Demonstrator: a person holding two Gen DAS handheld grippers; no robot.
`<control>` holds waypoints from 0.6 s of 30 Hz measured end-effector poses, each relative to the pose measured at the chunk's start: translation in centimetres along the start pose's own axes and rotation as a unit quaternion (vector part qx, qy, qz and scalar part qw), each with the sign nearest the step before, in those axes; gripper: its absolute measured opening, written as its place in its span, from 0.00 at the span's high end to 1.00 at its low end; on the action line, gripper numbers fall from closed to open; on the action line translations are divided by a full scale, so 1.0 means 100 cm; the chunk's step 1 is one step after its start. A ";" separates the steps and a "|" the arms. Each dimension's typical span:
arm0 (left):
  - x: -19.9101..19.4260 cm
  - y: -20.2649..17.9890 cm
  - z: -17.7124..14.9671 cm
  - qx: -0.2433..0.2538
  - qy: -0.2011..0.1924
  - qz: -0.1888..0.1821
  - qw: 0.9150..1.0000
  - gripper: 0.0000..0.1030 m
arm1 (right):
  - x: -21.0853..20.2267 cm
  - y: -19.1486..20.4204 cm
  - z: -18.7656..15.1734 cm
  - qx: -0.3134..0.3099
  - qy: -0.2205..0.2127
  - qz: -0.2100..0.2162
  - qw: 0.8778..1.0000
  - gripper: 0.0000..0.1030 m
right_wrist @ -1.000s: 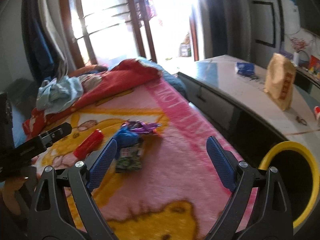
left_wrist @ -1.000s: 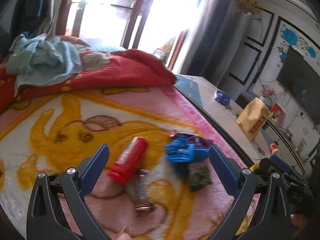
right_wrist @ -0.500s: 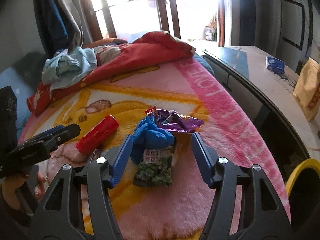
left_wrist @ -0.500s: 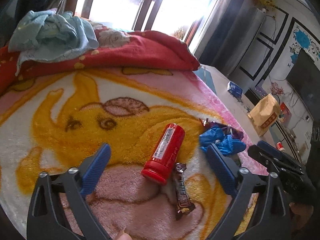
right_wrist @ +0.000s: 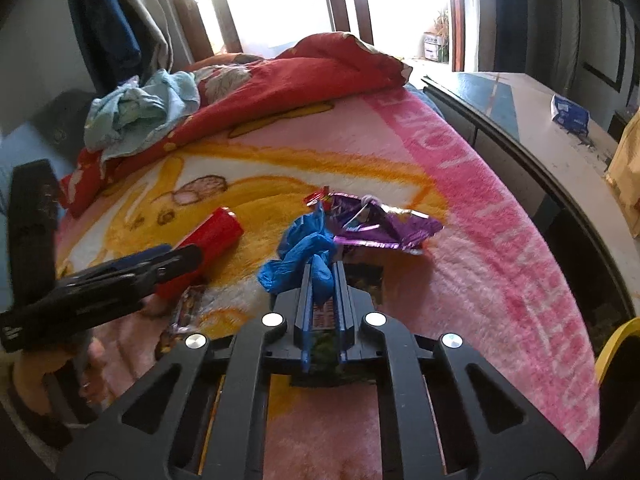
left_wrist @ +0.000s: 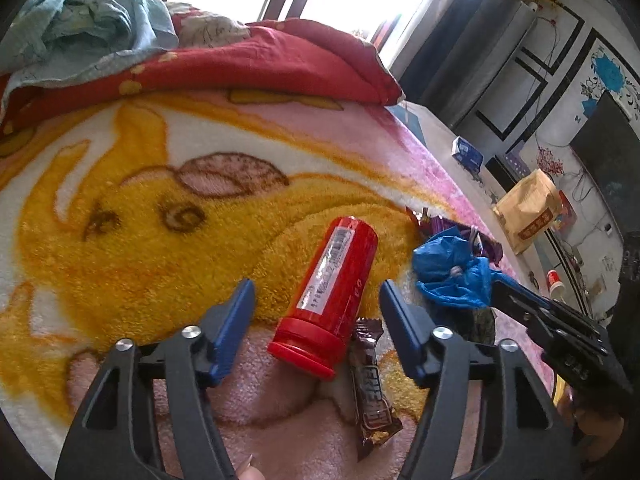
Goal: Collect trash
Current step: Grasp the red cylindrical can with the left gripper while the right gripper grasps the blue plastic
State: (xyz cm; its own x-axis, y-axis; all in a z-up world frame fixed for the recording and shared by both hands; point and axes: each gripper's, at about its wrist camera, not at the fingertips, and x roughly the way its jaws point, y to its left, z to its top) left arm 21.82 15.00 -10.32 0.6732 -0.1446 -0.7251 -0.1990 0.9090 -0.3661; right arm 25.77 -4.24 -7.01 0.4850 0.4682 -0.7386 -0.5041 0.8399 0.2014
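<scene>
A: Left wrist view first. Since the earlier frame we've dropped closer to the blanket (left_wrist: 120, 208), and the left gripper (left_wrist: 316, 300) has just been closing. Its jaws now straddle the red canister (left_wrist: 336, 292) at the lid end, gaps visible on both sides, so not gripping yet.

B: Agreed, half-closed, pads off it. The brown candy wrapper (left_wrist: 372, 392) lies touching the canister's lid end, on the side toward the blue glove (left_wrist: 452, 272).

A: Risk: that pad comes down on the wrapper as we close, so we pinch both or tip the canister. It's also round on soft pile, so it could roll out from between the pads.

B: Right wrist view. The right gripper (right_wrist: 320, 280) has gone from wide open to clamped on the blue glove, which bulges out ahead of the fingertips. The purple foil wrapper (right_wrist: 380, 228) sits just beyond the glove, touching or overlapping, we can't tell which.

A: The green snack packet (right_wrist: 364, 280) is under the jaws, mostly hidden. We can't tell if it's caught too.

B: Risk: the glove is limp, the bite is on one fold, it may slip on the lift. Or it drags the foil across the blanket. Also the grippers sit near each other beside the canister, so they could knock.
</scene>
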 end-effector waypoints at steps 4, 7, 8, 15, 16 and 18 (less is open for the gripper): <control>0.003 -0.002 -0.002 0.002 0.005 -0.003 1.000 0.57 | -0.013 -0.001 -0.008 0.015 -0.004 0.021 1.000 0.97; 0.002 -0.001 -0.003 0.001 0.007 -0.005 1.000 0.61 | -0.024 -0.001 -0.013 0.024 -0.009 0.034 0.999 0.97; 0.001 -0.001 -0.003 -0.002 0.007 -0.010 1.000 0.62 | -0.027 -0.001 -0.015 0.025 -0.010 0.037 0.999 0.98; -0.015 -0.010 -0.005 -0.009 -0.011 -0.034 0.999 0.67 | -0.051 0.001 -0.029 0.034 -0.020 0.058 0.998 0.98; -0.018 -0.012 -0.005 -0.009 -0.015 -0.035 0.999 0.68 | -0.054 0.001 -0.031 0.035 -0.022 0.062 0.997 0.98; -0.025 -0.016 -0.004 -0.008 -0.024 -0.040 0.999 0.69 | -0.059 0.001 -0.033 0.038 -0.027 0.067 0.997 0.98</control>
State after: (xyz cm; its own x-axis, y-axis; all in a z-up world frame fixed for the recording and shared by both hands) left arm 20.18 13.76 -8.16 0.7207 -0.1972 -0.6647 -0.1541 0.8891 -0.4309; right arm 20.45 -7.84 -4.73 0.4552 0.5898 -0.6670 -0.5129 0.7860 0.3451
